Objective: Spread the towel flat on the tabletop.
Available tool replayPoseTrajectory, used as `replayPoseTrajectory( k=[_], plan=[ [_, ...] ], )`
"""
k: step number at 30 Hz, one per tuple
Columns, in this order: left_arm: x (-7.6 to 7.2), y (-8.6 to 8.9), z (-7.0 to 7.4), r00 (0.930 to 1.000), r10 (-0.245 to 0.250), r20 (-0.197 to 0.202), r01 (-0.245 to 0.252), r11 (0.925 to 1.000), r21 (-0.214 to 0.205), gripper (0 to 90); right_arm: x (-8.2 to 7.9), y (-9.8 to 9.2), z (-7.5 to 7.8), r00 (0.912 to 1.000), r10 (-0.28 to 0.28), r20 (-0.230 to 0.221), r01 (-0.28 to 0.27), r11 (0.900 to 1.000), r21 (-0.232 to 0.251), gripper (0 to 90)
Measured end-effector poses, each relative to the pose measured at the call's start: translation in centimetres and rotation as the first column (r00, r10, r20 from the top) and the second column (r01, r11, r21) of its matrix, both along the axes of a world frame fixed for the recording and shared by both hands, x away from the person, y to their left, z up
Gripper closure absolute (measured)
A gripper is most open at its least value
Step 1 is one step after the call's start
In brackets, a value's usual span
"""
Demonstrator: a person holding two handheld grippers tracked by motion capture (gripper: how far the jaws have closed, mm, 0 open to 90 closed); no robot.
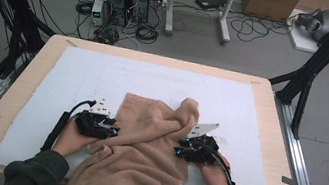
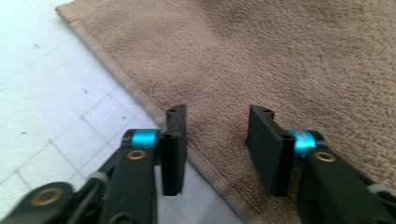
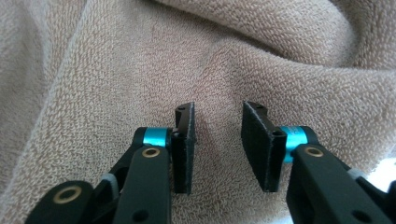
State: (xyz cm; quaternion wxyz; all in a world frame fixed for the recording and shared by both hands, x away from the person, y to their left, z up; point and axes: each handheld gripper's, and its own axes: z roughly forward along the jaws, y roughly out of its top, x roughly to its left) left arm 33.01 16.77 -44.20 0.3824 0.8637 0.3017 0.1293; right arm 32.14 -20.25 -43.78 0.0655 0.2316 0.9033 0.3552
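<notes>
The towel's [image 1: 143, 145] near end runs off the high view's bottom edge.

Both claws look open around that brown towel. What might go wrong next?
The left claw straddles the towel hem at the mat; closing now might catch only the thin edge and slip. The right claw faces bunched folds, so it may pinch several layers, and a pull could drag the towel crooked.
</notes>
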Motion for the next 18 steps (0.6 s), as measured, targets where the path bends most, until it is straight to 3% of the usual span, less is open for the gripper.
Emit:
replayPoseTrajectory(
  k=[2,3,4,6,8,10,13,15,18],
  plan=[
    [-0.2,-0.2,0.1,1.0000,-0.004,0.008,0.004,0.9999,0.011,70.1,0.1,-0.1,-0.1,1.0000,-0.006,0.000,0.006,0.9999,0.010,70.1],
    [-0.4,-0.4,0.1,0.9997,-0.010,0.022,0.010,0.9996,0.026,80.9,0.1,-0.1,-0.1,1.0000,-0.007,-0.003,0.008,0.9999,0.015,72.2],
    [-0.6,-0.7,0.2,0.9994,-0.009,0.034,0.007,0.9990,0.045,85.1,0.2,-0.1,-0.2,1.0000,-0.004,-0.002,0.004,0.9997,0.022,79.1],
    [-0.7,-0.9,0.3,0.9993,-0.004,0.037,0.001,0.9984,0.057,86.0,0.2,-0.1,-0.2,0.9999,0.007,-0.008,-0.007,0.9994,0.033,83.7],
    [-0.5,-0.6,0.3,0.9999,0.004,0.015,-0.004,0.9993,0.038,86.5,0.3,-0.1,-0.2,0.9999,0.013,-0.010,-0.013,0.9994,0.033,84.4],
    [-0.8,-0.3,0.5,0.9989,0.023,0.040,-0.025,0.9982,0.055,86.7,0.2,-0.1,0.0,0.9998,0.022,0.000,-0.022,0.9996,0.018,85.3],
    [-1.8,1.3,1.0,0.9960,0.061,0.066,-0.063,0.9974,0.036,86.8,-0.1,-0.3,0.4,0.9997,0.014,0.020,-0.015,0.9996,0.023,85.3],
    [-2.5,2.0,1.5,0.9945,0.066,0.081,-0.070,0.9963,0.051,86.9,-0.5,-0.4,1.0,0.9993,0.023,0.030,-0.025,0.9987,0.044,85.3],
    [-3.5,2.9,2.0,0.9928,0.071,0.096,-0.074,0.9967,0.033,86.9,-0.9,-0.3,1.5,0.9987,0.036,0.036,-0.038,0.9983,0.045,85.3]
  ],
)
